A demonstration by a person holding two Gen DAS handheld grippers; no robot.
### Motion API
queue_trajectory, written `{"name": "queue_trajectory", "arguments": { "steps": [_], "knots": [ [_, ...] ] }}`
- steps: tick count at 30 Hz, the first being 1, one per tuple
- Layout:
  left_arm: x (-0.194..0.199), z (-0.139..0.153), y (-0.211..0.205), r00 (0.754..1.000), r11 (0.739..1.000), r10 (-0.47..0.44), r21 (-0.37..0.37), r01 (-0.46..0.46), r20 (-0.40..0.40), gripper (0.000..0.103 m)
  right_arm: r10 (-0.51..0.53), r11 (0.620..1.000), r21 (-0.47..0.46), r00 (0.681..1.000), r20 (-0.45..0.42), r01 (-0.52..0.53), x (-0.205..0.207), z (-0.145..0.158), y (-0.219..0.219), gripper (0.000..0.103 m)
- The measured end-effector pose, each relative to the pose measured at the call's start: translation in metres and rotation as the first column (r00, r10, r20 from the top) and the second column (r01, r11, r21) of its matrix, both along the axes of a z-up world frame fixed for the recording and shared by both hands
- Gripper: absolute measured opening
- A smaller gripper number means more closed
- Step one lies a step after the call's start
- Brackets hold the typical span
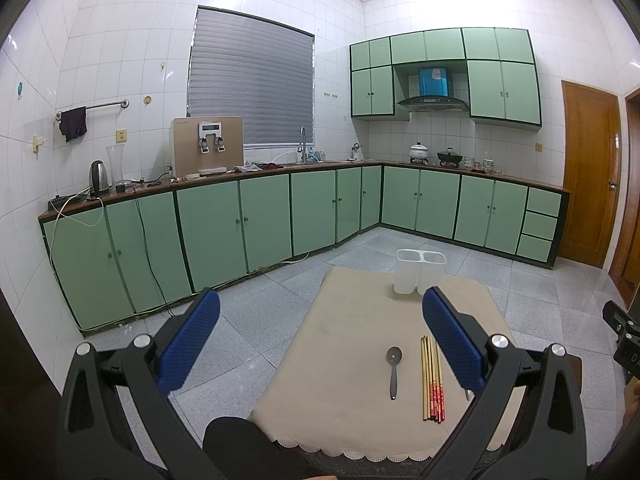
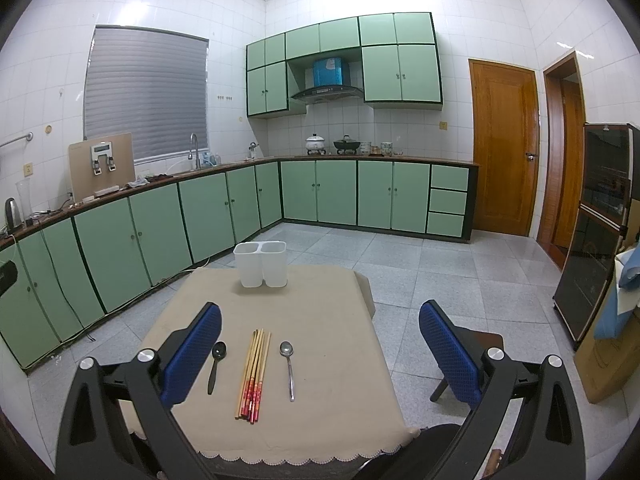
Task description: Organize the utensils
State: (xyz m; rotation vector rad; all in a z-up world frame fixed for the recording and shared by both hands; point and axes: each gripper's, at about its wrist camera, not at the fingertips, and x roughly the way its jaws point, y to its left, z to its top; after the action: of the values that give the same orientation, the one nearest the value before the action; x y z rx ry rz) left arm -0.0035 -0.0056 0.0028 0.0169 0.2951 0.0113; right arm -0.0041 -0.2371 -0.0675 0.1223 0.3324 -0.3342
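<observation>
Left tool: fingers spread wide, holding nothing.
Right tool: likewise spread, nothing held.
Chopsticks: bundled mid-desk, between black spoon and steel spoon (all lying flat).
Holder: white, two compartments, far edge.

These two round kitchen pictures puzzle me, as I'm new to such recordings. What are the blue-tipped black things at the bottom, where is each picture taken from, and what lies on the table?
No robot here: a person holds a pair of tongs in each hand, with a wide-angle camera on each looking forward along its two blue fingers. One picture comes from the left tongs, the other from the right tongs. Both stand open and hold nothing. On the cloth-covered table lie a black spoon, a bundle of chopsticks and a metal spoon. At the far edge stands a white two-compartment holder, apparently empty.
</observation>
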Motion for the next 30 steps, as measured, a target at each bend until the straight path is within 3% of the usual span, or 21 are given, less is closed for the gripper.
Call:
{"name": "queue_trajectory", "arguments": {
  "steps": [30],
  "knots": [
    [0.006,-0.012,0.004,1.0,1.0,-0.001,-0.004,0.001,-0.017,0.098,0.005,1.0,0.003,1.0,-0.01,-0.005,0.001,-0.004,-0.007,0.097]
  ]
}}
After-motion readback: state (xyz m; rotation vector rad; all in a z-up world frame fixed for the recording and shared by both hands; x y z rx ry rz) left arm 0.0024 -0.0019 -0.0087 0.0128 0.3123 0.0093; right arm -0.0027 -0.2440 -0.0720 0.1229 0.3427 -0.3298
